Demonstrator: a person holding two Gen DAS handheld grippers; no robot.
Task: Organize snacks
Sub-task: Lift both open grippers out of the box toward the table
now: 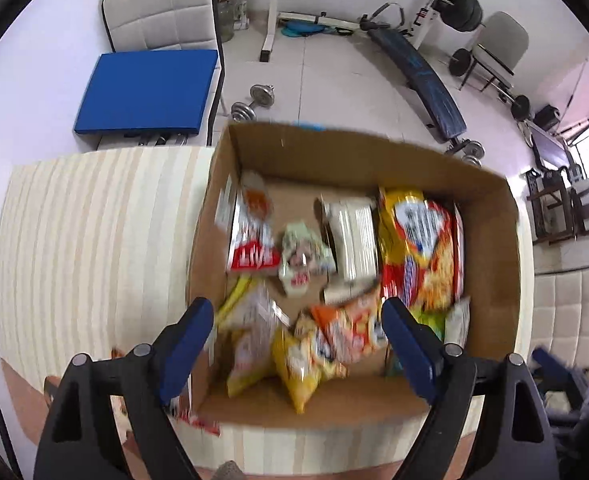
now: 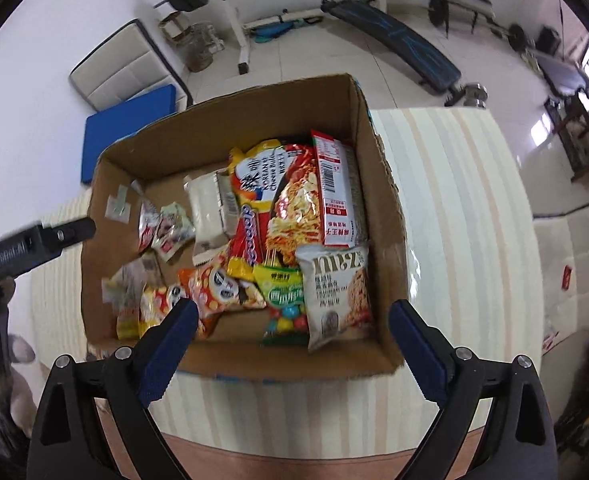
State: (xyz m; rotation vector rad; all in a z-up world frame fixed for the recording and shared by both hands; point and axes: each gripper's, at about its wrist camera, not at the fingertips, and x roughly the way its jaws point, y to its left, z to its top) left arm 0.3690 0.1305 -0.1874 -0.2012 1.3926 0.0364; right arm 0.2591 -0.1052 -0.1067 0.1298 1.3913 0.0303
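Both the left gripper [image 1: 298,332] and right gripper [image 2: 292,330] hover wide and empty over the cardboard box [image 2: 390,200], snacks [image 2: 294,208] jumbled inside, sorting seemingly barely begun.

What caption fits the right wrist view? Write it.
Open right gripper above a cardboard box of snack packets.
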